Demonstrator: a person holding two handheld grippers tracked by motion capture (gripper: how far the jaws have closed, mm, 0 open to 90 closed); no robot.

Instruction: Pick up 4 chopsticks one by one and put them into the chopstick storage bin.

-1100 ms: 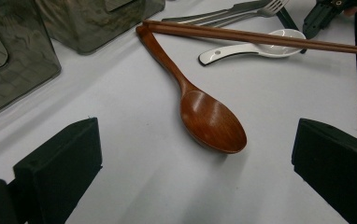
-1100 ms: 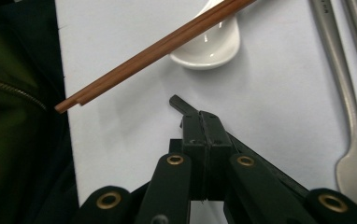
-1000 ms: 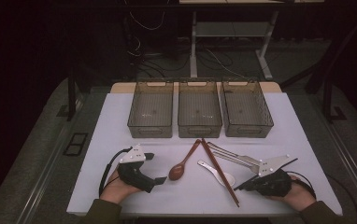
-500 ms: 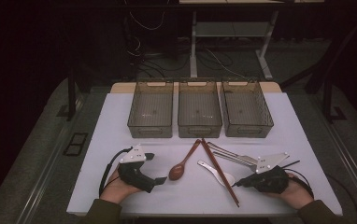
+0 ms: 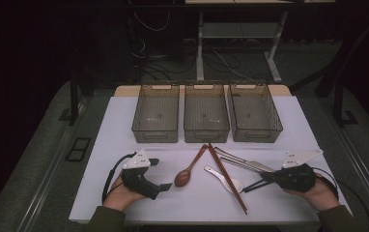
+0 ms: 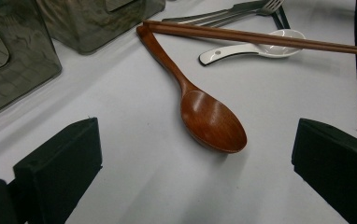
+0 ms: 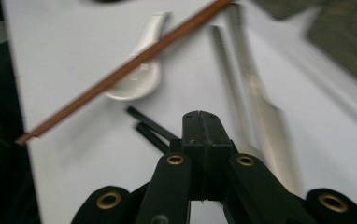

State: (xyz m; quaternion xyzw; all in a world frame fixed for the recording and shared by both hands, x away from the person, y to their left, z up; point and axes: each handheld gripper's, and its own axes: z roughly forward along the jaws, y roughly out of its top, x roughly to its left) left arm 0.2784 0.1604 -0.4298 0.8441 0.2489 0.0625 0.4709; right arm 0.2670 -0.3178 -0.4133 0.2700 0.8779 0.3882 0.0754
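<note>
The white worktop (image 5: pixel 124 135) carries three smoke-grey plastic bins (image 5: pixel 205 113) in a row at its far side. In front of them lies the cutlery: a pair of brown chopsticks (image 5: pixel 226 176), crossing over a white ceramic soup spoon (image 5: pixel 221 176), metal cutlery (image 5: pixel 243 162) to their right, and a wooden spoon (image 5: pixel 188 169) to their left. The left tool (image 6: pixel 190 172) rests on the worktop with its jaws wide apart, empty, the wooden spoon's bowl just ahead of them. The right tool (image 7: pixel 201 122) is closed on nothing, beside two thin black sticks (image 7: pixel 151 128).
</note>
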